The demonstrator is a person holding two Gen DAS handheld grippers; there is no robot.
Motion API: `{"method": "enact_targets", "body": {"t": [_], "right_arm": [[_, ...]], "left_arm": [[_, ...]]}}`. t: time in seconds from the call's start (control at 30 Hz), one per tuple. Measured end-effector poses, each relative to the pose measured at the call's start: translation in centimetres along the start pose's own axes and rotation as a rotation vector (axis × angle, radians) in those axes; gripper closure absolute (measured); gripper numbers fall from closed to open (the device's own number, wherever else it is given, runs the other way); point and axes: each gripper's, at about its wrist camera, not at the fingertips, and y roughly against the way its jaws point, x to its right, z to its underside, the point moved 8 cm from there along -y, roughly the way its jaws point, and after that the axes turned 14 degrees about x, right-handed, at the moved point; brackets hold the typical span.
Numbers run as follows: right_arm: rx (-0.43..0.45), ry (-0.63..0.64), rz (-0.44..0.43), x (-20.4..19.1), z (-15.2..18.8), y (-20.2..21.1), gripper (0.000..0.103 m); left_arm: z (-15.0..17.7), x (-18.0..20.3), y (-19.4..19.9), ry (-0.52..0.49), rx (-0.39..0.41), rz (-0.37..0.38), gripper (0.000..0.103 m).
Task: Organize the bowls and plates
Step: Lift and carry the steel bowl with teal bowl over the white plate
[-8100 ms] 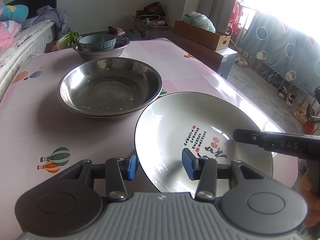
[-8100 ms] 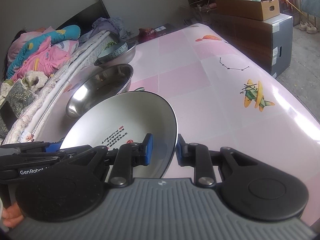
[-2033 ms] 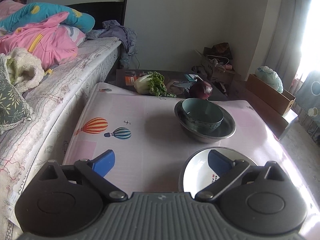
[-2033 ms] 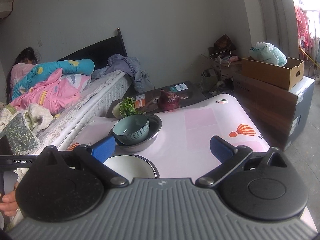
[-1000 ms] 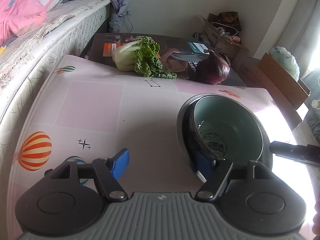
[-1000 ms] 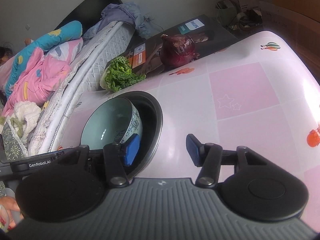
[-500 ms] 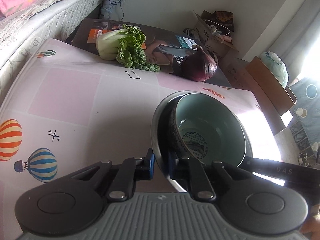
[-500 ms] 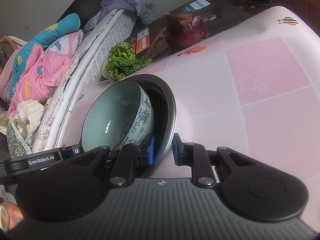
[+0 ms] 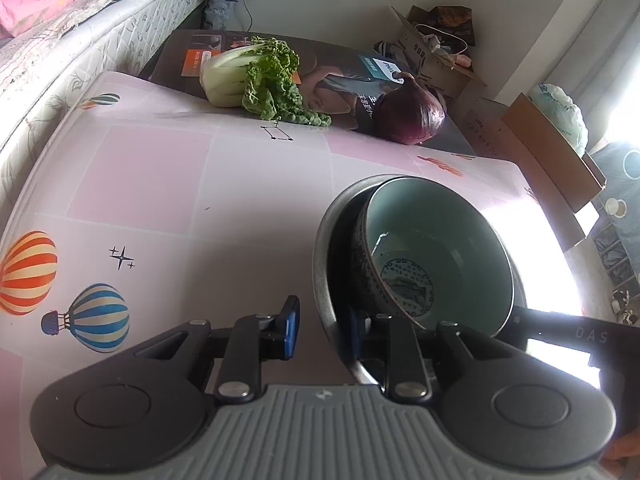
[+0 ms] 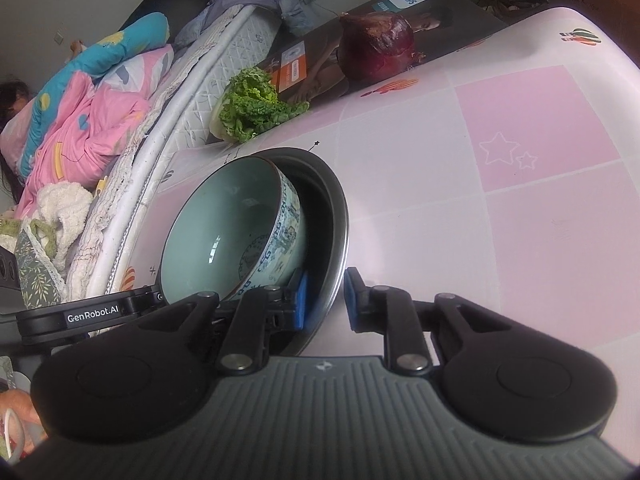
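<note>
A steel bowl sits on the pink table with a blue-green ceramic bowl nested inside it. My left gripper straddles the steel bowl's near rim. Its jaws are opening, and the outer pad stands a little off the rim. In the right wrist view the steel bowl and ceramic bowl look tilted. My right gripper is shut on the steel rim, one pad inside and one outside. I cannot tell whether the bowl has left the table.
A leafy cabbage and a red onion lie on a dark flat box at the table's far edge. A mattress runs along the left side. A cardboard box stands to the right.
Both grippers came down over the steel bowl's rim and closed on it from wide open. Since half a second ago the left jaws have widened again.
</note>
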Motion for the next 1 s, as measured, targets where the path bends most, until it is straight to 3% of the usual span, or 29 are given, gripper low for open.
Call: {"method": "enact_targets", "body": {"t": [0.3,0.43,1.0], "right_arm": [[0.010,-0.019,-0.002,0.3,0.0,-0.2,0.085],[0.013,-0.016,-0.006,0.1,-0.1,-0.2,0.087],[0.013,0.021,0.012,-0.3,-0.1,0.0,0.087]], "left_arm": [[0.1,0.4,-0.6,-0.019,0.010,-0.020,0.082],[0.1,0.8,-0.5,-0.032,0.012,-0.022,0.089],[0.1,0.9,-0.3,-0.037,0.021,-0.028,0.089]]}}
